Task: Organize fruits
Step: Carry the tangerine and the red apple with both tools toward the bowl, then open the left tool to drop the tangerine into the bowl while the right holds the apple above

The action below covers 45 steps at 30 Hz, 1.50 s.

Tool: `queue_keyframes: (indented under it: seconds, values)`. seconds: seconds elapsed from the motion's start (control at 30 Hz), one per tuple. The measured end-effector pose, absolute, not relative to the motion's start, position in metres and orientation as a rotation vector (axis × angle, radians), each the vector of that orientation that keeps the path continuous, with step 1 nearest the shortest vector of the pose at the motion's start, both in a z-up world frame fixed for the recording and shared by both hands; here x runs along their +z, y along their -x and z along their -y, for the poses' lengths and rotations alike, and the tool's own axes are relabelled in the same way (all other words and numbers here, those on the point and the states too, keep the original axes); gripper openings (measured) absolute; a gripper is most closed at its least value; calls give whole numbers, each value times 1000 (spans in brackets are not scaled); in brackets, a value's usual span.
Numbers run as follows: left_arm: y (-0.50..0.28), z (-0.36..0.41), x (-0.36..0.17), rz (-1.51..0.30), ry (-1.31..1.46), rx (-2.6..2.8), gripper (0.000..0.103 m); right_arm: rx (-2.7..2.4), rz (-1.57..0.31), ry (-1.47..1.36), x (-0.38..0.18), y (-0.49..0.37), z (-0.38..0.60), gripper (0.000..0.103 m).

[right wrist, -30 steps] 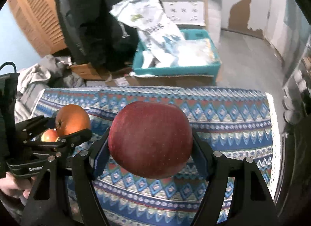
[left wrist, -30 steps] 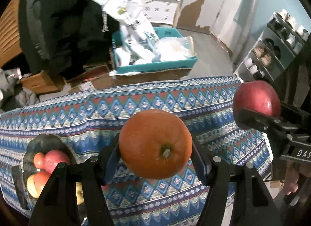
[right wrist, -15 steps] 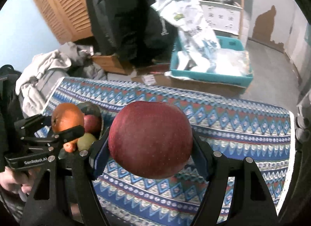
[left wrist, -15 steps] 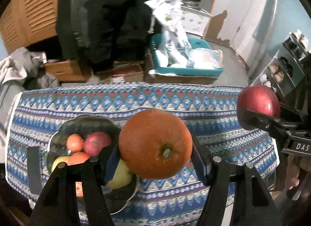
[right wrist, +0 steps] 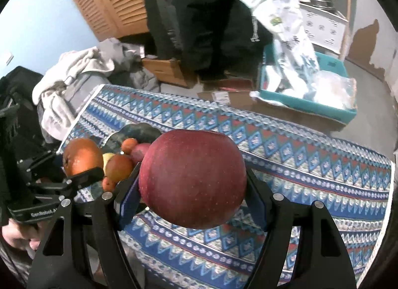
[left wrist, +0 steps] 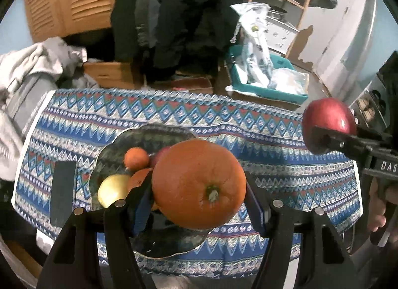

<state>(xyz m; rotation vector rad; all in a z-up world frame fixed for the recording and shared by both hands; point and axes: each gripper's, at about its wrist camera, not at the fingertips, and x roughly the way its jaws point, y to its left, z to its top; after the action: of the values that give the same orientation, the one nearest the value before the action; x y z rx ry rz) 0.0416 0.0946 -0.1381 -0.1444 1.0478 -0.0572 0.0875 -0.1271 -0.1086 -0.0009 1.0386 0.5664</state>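
While several fruits already sit in the bowl (left wrist: 117, 147), two are not yet placed: the left claw (left wrist: 199, 204) grips the orange (left wrist: 199, 184) just above the bowl, and the right claw (right wrist: 192, 199) clamps the apple (right wrist: 192, 179) over the cloth beside it. Judging by that, the task is near its end. The table (left wrist: 273, 144) wears a blue patterned cloth; behind it stand a teal bin (left wrist: 268, 90), boxes and louvred doors.

Left wrist view: bowl (left wrist: 119, 144) of fruit on the tablecloth (left wrist: 248, 127) at centre left, a flat phone (left wrist: 62, 194) to its left. Orange (left wrist: 199, 184) held at lower centre, overlapping the bowl; apple (left wrist: 328, 120) at right edge. Bin (left wrist: 271, 90) behind the table, upper right
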Motion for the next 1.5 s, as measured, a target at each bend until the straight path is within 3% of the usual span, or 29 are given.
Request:
queue_keyframes:
  seconds: [1.13,1.5]
  values:
    - [-8,-153,-236,-1239,265,60,68,706,-1210,150,-182,-105,-12,74]
    - [-14,-169,-218,-1160,280,83,71,727,-1229,155,-193,-112,-36,74]
